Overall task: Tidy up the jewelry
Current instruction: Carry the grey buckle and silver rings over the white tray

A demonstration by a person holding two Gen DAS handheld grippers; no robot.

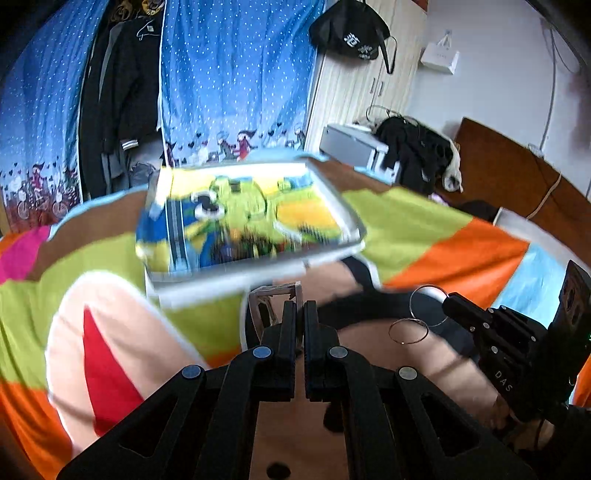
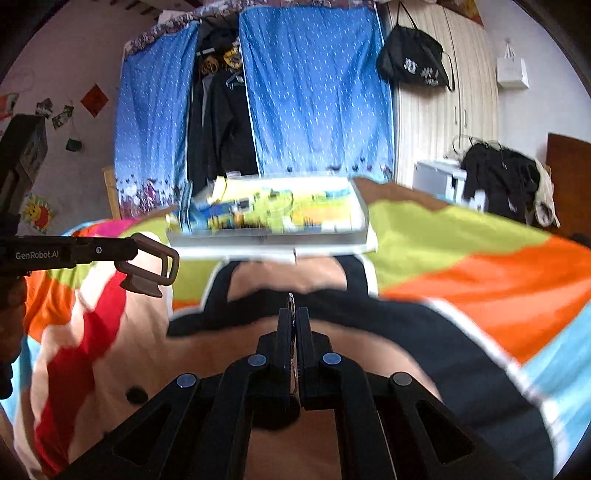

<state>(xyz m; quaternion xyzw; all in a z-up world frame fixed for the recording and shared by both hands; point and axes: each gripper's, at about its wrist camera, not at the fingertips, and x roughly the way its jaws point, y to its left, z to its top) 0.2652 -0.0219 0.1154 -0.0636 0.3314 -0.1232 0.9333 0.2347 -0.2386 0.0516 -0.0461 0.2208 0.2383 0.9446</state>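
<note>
My left gripper [image 1: 300,306] is shut on a grey-brown hair claw clip [image 1: 273,295], held above the bedspread. In the right wrist view the same left gripper [image 2: 127,258] comes in from the left with the clip [image 2: 155,269] at its tips. My right gripper [image 1: 448,301] is shut on two thin metal hoops [image 1: 410,308] that hang off its tip. Edge-on, one hoop [image 2: 291,301] shows between the right gripper's [image 2: 293,314] closed fingers. A clear organiser box [image 1: 258,266] [image 2: 266,242] with blurred colourful contents lies ahead of both grippers.
A bright patchwork bedspread [image 1: 424,229] covers the bed. Blue dotted curtains [image 1: 236,74] and hanging dark clothes stand behind it. At the right are a wardrobe with a black bag [image 1: 351,33], a chair piled with clothes [image 1: 413,151] and a wooden headboard [image 1: 509,173].
</note>
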